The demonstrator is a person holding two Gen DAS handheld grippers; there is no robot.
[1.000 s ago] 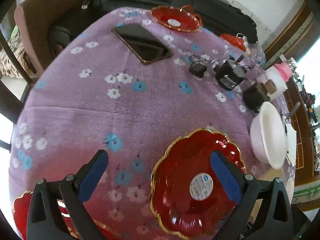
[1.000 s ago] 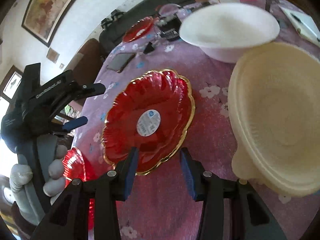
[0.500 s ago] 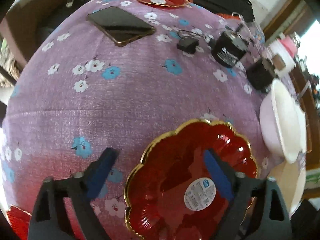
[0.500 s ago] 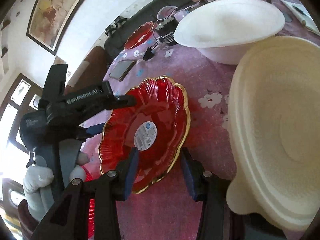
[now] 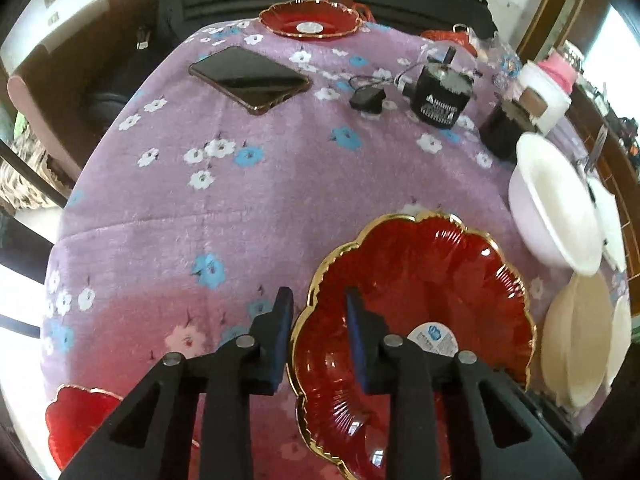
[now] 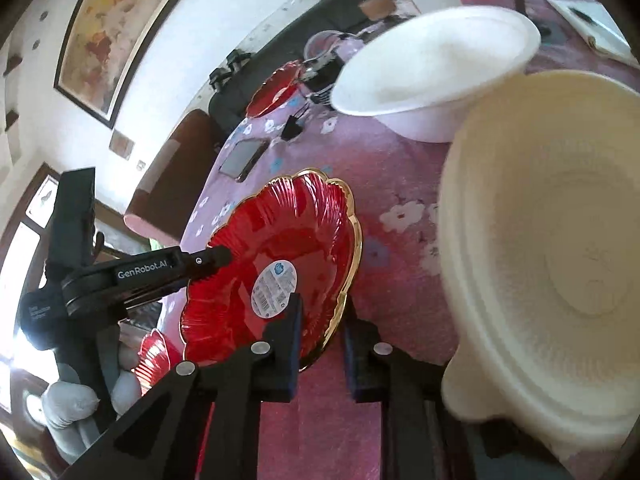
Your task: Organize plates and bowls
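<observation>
Both grippers have just been closing on the same red plate (image 5: 420, 304), a scalloped dish with a gold rim lying on the purple flowered tablecloth (image 5: 248, 208) near the table's near edge. The left gripper (image 5: 318, 316) has one pad outside the plate's rim and the other inside it, so it looks pinched on that edge. The right gripper (image 6: 320, 320) straddles the opposite rim in the same way, and its pads also appear pressed onto it. My reading is that the step in hand is picking this plate up with two grips, probably to stack it with the others. A second red plate (image 5: 80, 420) sits at the near left corner, and a third red plate (image 5: 308, 20) at the far edge. A white bowl (image 6: 436, 80) and a cream bowl (image 6: 560, 248) stand close together along the right edge. The next move calls for a level lift with both hands rising together, since the rim is thin, glossy and likely to slip. A phone (image 5: 250, 78) and a black jar (image 5: 440, 96) lie toward the far side. The left gripper's arm reads "GenRobot.AI" in the right wrist view. A round sticker (image 6: 274, 282) in the plate's middle carries print too small to read.
</observation>
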